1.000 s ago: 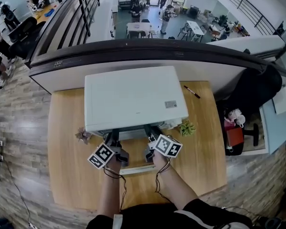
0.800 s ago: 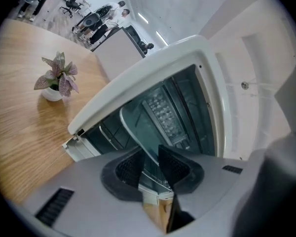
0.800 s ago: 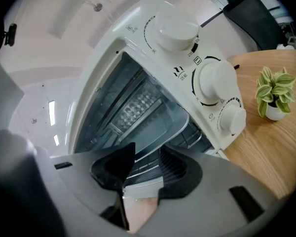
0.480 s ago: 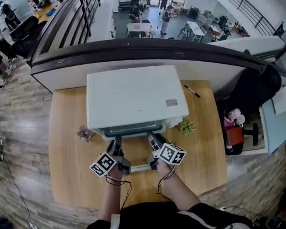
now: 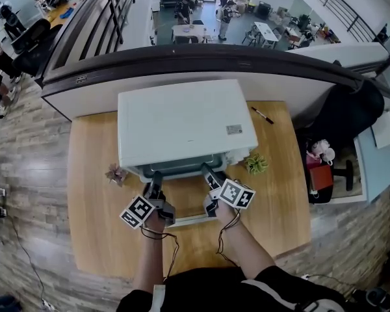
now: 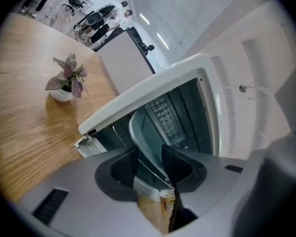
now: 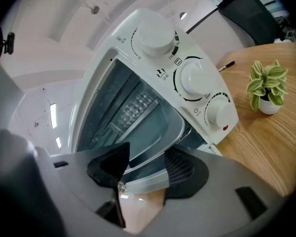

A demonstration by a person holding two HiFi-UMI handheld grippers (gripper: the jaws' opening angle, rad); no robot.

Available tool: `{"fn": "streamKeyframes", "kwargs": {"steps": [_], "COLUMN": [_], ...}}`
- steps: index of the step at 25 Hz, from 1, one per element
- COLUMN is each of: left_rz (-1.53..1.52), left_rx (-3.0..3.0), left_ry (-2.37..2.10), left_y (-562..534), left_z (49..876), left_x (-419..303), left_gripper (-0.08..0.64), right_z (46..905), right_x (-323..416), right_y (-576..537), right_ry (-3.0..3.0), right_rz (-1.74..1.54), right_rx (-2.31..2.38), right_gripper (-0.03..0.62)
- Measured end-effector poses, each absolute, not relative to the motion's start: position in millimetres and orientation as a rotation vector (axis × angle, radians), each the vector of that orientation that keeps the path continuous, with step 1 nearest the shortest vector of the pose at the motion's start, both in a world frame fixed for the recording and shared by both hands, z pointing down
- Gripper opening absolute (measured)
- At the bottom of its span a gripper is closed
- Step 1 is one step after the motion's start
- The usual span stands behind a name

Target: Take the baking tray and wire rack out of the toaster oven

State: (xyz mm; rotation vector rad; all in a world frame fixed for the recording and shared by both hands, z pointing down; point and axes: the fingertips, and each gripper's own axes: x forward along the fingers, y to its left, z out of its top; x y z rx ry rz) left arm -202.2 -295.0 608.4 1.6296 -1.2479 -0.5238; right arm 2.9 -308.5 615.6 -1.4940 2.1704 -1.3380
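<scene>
Baking tray (image 7: 149,127) inside open toaster oven (image 5: 179,122)

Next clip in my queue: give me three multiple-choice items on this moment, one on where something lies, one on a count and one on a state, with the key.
1. Where does the pen lie relative to the oven?
A. on top of it
B. on the table, to its right near the back edge
C. inside it

2. How many knobs are on the oven's front?
A. two
B. three
C. five

3. The oven door is:
A. shut
B. taken off
C. folded down, open

Key:
1 B: the head view shows the pen on the wood beside the oven.
2 B: the right gripper view shows three knobs in a row.
3 C: both gripper views look straight into the cavity, where the tray sits.
</scene>
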Motion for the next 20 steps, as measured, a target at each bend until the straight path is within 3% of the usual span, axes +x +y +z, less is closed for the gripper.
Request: {"fn": "streamKeyframes", "kwargs": {"steps": [20], "left_rz": [-0.418], "left_rx": [1.643], "left_ry": [-1.248], "left_y": [-248], "left_z": [619], "left_x": [-198], "left_gripper": [0.143], "right_z": [620], "right_x": [3], "right_y": [-259], "right_ry": [2.107], "right_rz": [-1.366], "right_rx": [-1.524], "right_gripper": [0.202]}}
